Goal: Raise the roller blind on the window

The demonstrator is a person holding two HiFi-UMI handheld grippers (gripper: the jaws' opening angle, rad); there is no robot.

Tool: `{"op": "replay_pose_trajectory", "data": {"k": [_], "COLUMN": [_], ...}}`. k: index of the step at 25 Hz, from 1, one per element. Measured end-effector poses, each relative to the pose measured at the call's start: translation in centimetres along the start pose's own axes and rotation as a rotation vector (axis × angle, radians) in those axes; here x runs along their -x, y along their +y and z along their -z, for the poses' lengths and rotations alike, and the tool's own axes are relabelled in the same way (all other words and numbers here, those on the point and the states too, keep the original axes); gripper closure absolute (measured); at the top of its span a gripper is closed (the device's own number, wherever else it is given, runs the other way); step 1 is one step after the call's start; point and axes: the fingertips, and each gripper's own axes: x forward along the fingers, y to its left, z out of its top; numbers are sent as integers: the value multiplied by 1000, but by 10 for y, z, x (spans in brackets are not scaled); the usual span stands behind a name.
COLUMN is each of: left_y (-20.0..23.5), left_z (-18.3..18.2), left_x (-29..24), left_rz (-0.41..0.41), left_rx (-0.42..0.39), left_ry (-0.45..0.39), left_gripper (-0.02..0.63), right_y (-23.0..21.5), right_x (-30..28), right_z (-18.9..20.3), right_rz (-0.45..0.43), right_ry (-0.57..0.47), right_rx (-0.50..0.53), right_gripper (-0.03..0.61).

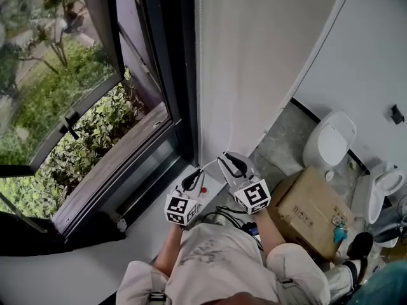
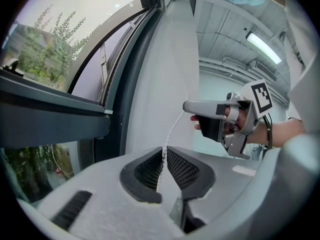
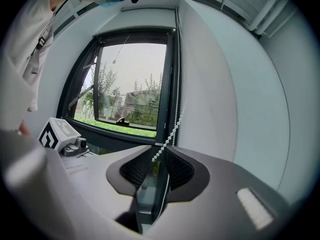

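One white blind (image 1: 254, 62), lowered, hanging just past both sets of fingers, right of open window (image 1: 76, 107). One bead chain (image 2: 175, 124): left gripper (image 2: 164, 151) pinched tight on it. Right gripper (image 3: 161, 151) fingers narrowly apart, chain running loose through gap. Box print too small to read, sorry. White sill (image 1: 146, 234) under fingers. One toilet (image 1: 329, 142) and one cardboard box (image 1: 311, 211) off right, grey floor.

Cardboard box (image 1: 311, 210) beside white toilet (image 1: 331, 142)
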Motion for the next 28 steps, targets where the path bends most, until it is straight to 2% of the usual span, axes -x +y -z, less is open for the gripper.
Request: {"op": "replay_pose_trajectory", "data": {"k": [9, 10, 12, 16, 18, 23, 24, 28], "left_y": [-2, -3, -5, -6, -5, -4, -5, -10], "left_z": [-54, -58, -63, -68, -72, -87, -90, -99], "left_x": [12, 13, 16, 24, 30, 44, 47, 54], "left_rz": [28, 39, 64, 67, 52, 6, 5, 10], "left_rx": [-24, -18, -12, -26, -26, -45, -50, -67], "left_ry": [-66, -70, -69, -76, -89, -133, -139, -154], "left_gripper": [580, 562, 479, 466, 488, 591, 607, 607], "right_y": [-6, -6, -7, -5, 0, 13, 16, 28], "right_x": [17, 18, 20, 22, 23, 29, 31, 37], "right_z": [-8, -8, -6, -9, -14, -26, -28, -32], "right_rz": [23, 21, 24, 23, 12, -7, -15, -41], "right_ry": [-1, 3, 7, 3, -7, -32, -36, -43], "right_rx": [-8, -13, -21, -27, -25, -31, -34, -47], "right_gripper": [463, 449, 443, 445, 471, 569, 569, 571]}}
